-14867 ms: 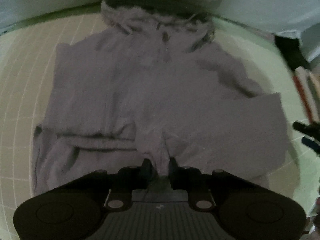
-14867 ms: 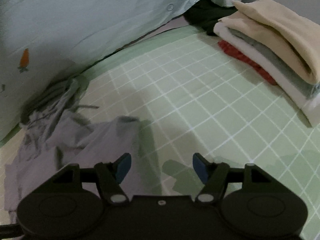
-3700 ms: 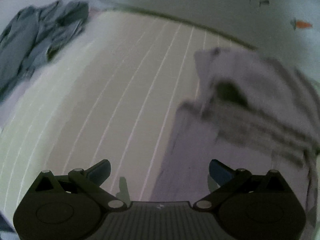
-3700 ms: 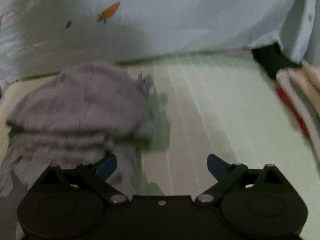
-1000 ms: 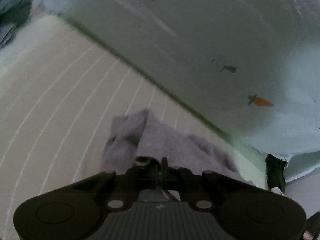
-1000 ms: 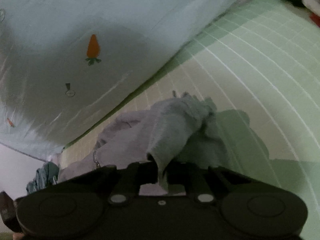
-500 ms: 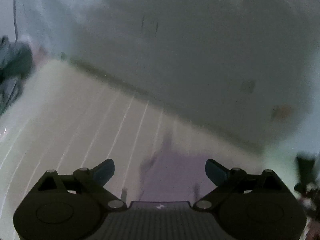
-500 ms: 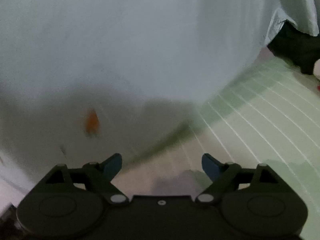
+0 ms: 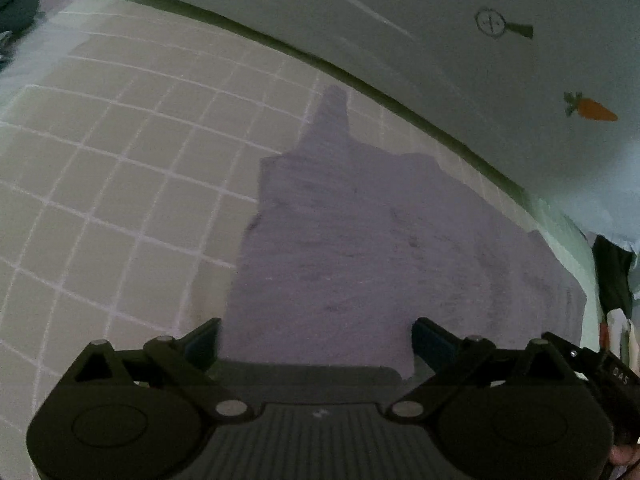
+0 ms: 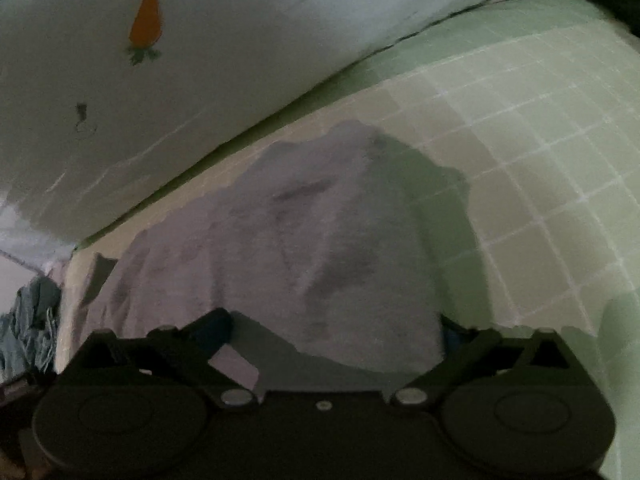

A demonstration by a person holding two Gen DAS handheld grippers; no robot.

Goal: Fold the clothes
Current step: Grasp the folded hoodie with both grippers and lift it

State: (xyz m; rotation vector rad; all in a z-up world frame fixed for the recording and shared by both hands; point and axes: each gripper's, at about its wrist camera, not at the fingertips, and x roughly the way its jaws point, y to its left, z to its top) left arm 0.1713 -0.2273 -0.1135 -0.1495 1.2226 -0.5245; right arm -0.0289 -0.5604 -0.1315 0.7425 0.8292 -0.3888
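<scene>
Overhead, left wrist view: left tongs point(image 9: 316, 338) wide, nothing pinched; folded grey garment point(image 9: 380, 256) flat on green checked sheet point(image 9: 120, 152), just ahead between tips and spreading to their right. Carrot-print cloth point(image 9: 480, 60) beyond.

Right wrist view: right tongs point(image 10: 336, 330) spreading wider, garment point(image 10: 304, 240) bulging between tips, pads not pressing. Sheet point(image 10: 540, 160) to right.

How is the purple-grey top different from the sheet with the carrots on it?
The purple-grey top is plain, while the carrot sheet is pale and bears small printed pictures, an orange carrot among them. The top lies flat and low on the green checked mat; the sheet rises behind the mat as a tall sloping bank. The top is a small folded piece; the sheet runs off both views. Both are soft cloth.
</scene>
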